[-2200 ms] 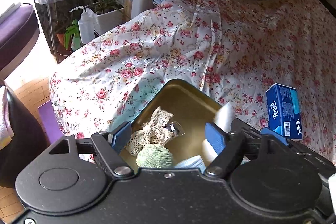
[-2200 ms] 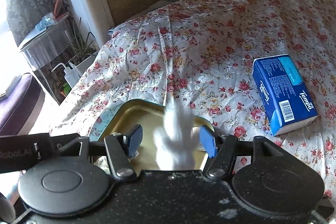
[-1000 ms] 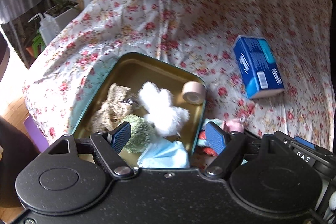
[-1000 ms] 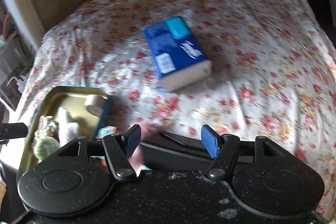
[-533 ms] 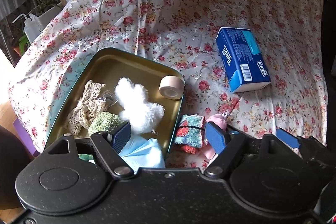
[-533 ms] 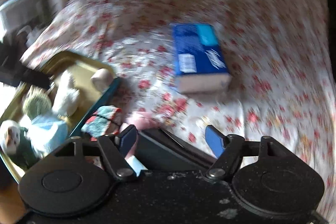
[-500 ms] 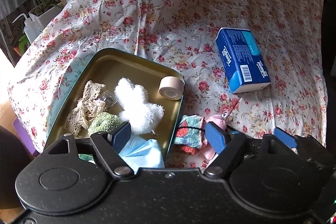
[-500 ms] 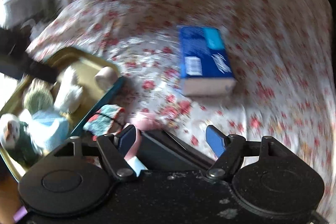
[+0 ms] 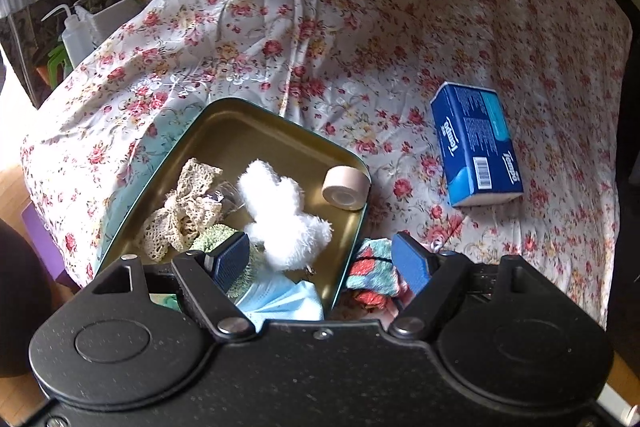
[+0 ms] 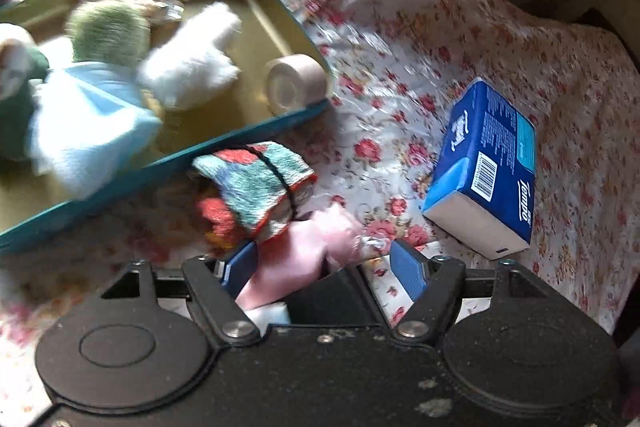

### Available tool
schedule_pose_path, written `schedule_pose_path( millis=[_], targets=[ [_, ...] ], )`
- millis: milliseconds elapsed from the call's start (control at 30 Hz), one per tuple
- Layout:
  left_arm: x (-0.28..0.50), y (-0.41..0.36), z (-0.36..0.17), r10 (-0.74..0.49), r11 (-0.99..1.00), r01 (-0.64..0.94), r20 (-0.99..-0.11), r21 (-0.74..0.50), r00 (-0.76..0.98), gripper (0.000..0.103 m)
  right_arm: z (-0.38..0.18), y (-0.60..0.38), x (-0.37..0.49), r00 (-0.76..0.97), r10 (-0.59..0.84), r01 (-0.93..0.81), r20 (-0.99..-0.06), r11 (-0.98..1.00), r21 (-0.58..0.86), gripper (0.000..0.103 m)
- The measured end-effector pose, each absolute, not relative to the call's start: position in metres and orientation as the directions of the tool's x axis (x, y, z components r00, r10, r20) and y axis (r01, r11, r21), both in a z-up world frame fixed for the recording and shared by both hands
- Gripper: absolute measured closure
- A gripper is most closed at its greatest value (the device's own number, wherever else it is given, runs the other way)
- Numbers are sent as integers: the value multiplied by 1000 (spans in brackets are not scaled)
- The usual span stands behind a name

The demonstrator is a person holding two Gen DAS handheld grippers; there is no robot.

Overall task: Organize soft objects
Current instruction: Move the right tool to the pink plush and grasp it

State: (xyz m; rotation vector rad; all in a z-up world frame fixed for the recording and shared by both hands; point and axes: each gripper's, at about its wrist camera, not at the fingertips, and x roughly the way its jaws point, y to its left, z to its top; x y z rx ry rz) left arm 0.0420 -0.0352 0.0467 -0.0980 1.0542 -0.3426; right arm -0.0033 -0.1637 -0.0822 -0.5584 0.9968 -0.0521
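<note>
A teal tin tray (image 9: 256,119) with a gold inside lies on the flowered bed. In it are a white fluffy toy (image 9: 280,211), a lace bow (image 9: 184,215), a green knit ball (image 10: 108,31), a light blue cloth (image 9: 280,301) and a beige tape roll (image 9: 346,187). Beside the tray lie a red and teal knit cloth (image 10: 252,187) and a pink soft item (image 10: 316,247). My left gripper (image 9: 320,263) is open over the tray's near edge. My right gripper (image 10: 322,269) is open, with the pink item between its fingers.
A blue Tempo tissue pack (image 9: 476,147) lies on the flowered bedspread (image 9: 360,27) to the right. A dark flat object (image 10: 332,295) lies under the right gripper. A plant pot (image 9: 112,11) and a squeeze bottle (image 9: 72,35) stand past the bed's left edge.
The right gripper has swung left and down toward the knit cloth and the pink item. The left gripper has drawn slightly closer over the tray. The white toy lies in the tray.
</note>
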Motion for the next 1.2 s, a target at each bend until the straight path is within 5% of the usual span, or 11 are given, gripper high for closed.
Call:
schedule_pose_path(
  millis=[300,667,1133,1200],
  targets=[
    [43,-35,49,-337,939,226,-831,-261,442,29,-74,-244,47,418,-227,114,-880,974,-197,29],
    [39,-50,44,-339,933,266,-841,-243,421,29,-71,-339,17,391,-176,478,-903,878,36,28],
    [35,-62,39,-330,930,294,-851,-219,409,29,-90,-320,-4,374,188,328,-908,889,319,31],
    [35,-61,39,-331,930,293,-851,-221,409,29,-79,-318,-5,425,145,342,-894,888,307,32]
  ],
)
